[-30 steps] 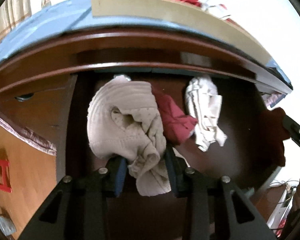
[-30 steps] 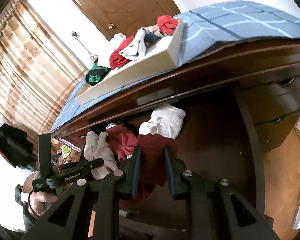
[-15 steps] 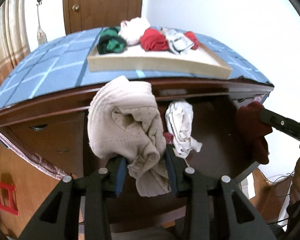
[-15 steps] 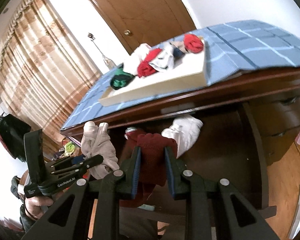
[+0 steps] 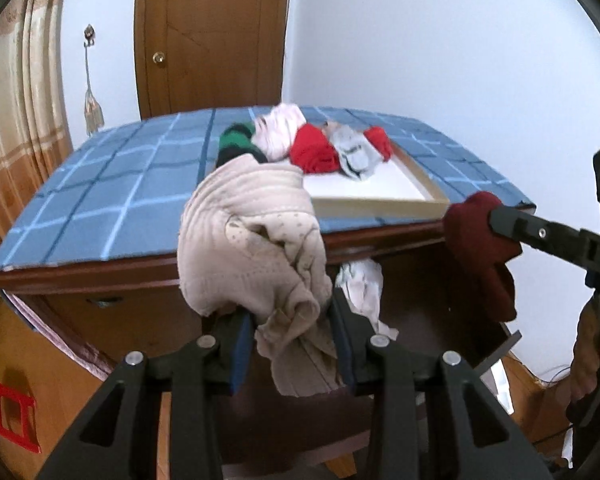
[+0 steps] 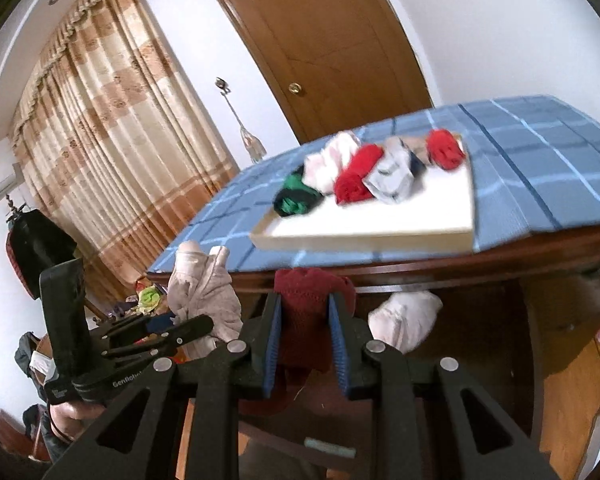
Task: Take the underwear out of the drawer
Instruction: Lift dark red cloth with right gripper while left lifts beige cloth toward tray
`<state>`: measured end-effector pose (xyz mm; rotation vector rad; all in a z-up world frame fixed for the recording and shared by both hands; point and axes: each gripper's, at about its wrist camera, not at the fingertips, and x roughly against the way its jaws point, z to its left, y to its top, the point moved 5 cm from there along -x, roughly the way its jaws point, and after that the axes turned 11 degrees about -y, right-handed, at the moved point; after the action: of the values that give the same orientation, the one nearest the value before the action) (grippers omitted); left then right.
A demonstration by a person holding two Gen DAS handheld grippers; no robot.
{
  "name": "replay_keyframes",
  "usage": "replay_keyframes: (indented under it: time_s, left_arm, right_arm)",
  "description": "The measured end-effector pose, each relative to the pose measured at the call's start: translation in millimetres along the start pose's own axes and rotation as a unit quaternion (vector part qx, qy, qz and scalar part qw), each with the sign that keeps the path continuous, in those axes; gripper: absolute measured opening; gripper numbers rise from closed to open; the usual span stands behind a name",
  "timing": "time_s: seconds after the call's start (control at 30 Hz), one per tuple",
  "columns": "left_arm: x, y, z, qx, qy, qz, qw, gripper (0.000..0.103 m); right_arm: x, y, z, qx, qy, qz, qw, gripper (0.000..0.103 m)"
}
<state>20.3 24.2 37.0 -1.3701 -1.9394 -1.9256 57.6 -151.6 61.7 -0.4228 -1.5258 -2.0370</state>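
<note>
My left gripper (image 5: 292, 320) is shut on a bundled beige underwear (image 5: 252, 248), held up in front of the desk edge. My right gripper (image 6: 305, 320) is shut on a dark red underwear (image 6: 306, 312); in the left wrist view that dark red underwear (image 5: 480, 240) hangs from the right gripper's fingers (image 5: 540, 234) at the right. A white underwear (image 5: 362, 286) still lies in the open dark wooden drawer (image 5: 440, 304) below the desktop. In the right wrist view the beige underwear (image 6: 204, 292) shows at the left, and the white underwear (image 6: 404, 316) lies behind.
A shallow cream tray (image 5: 380, 196) on the blue checked tablecloth (image 5: 120, 192) holds several rolled garments in green, pink, red and grey. A wooden door (image 5: 212, 36) and striped curtains (image 6: 112, 140) stand behind. Desk drawers (image 6: 572, 320) flank the open one. A person's hand (image 5: 592, 344) grips the right tool.
Both grippers have risen with their garments from inside the drawer to above the desk edge. The tray and tabletop have come fully into view. The white underwear stayed in the drawer.
</note>
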Motion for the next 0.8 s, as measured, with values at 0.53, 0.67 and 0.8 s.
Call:
replay_keyframes:
  time_s: [0.53,0.67,0.8]
  left_arm:
    - [-27.7,80.3,12.4,-0.053,0.025,-0.034,0.9977,0.035]
    - [-42.4,96.4,13.2,-0.066,0.028,-0.036,0.9968,0.035]
    - [-63.4,106.1,16.0,-0.067,0.027,-0.027,0.9970,0.035]
  right_arm:
    - [-38.7,80.8,35.6,0.026,0.001,-0.058,0.998,0.026]
    - [-53.0,95.0,33.4,0.029,-0.019,-0.070,0.997,0.026]
    - [-72.5,104.7,32.0,0.037,-0.029,-0.071,0.996,0.026]
